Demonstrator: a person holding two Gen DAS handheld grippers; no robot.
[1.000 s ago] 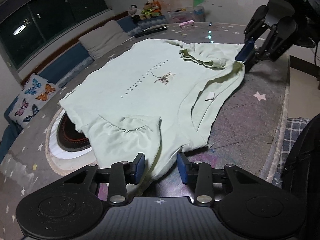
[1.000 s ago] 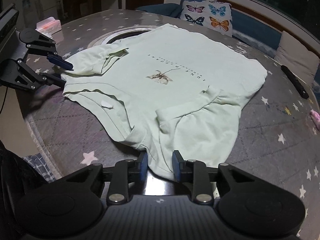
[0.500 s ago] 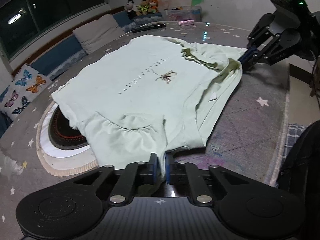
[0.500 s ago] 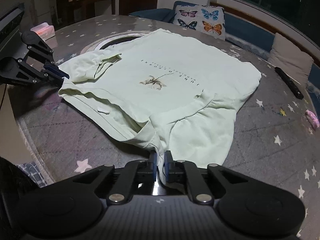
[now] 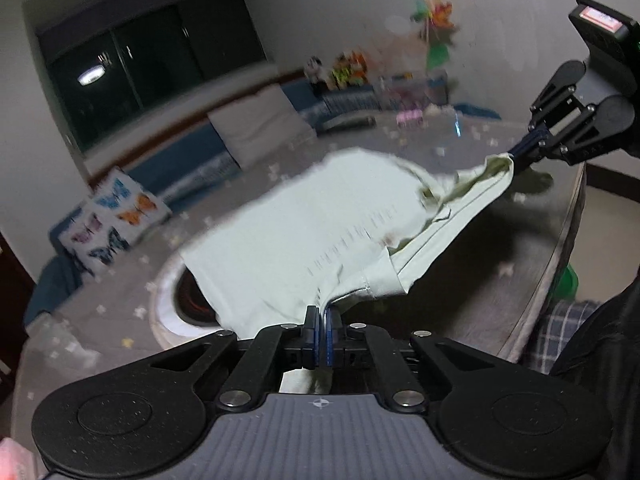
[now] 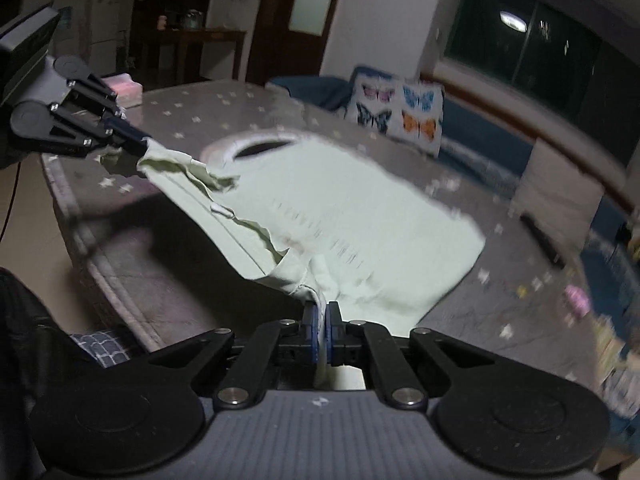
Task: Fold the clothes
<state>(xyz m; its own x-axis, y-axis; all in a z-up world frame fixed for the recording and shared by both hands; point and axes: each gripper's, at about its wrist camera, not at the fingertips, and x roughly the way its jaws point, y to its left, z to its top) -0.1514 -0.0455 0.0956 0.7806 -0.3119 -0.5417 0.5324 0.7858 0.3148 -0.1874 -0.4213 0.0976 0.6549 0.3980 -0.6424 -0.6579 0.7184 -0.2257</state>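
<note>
A pale green T-shirt [image 5: 304, 220] with a line of dark print lies partly on the grey star-patterned table [image 5: 492, 292]. My left gripper [image 5: 322, 316] is shut on one shoulder of the shirt and holds it above the table. My right gripper [image 6: 321, 316] is shut on the other shoulder of the T-shirt [image 6: 352, 216]. The collar edge hangs taut between them. The right gripper also shows in the left wrist view [image 5: 520, 152], and the left gripper shows in the right wrist view [image 6: 138, 144]. The far hem rests on the table. Both views are motion-blurred.
A round white-rimmed mat [image 5: 176, 304] lies under the shirt's far side. A butterfly cushion [image 5: 112, 216] and a grey pillow [image 5: 256, 128] sit on the blue bench. A dark remote [image 5: 348, 122] and a pink item [image 5: 408, 117] lie on the table's far part.
Both grippers closed on the shirt's near corners, then lifted them up off the table. The near half of the shirt now hangs in the air between them.
</note>
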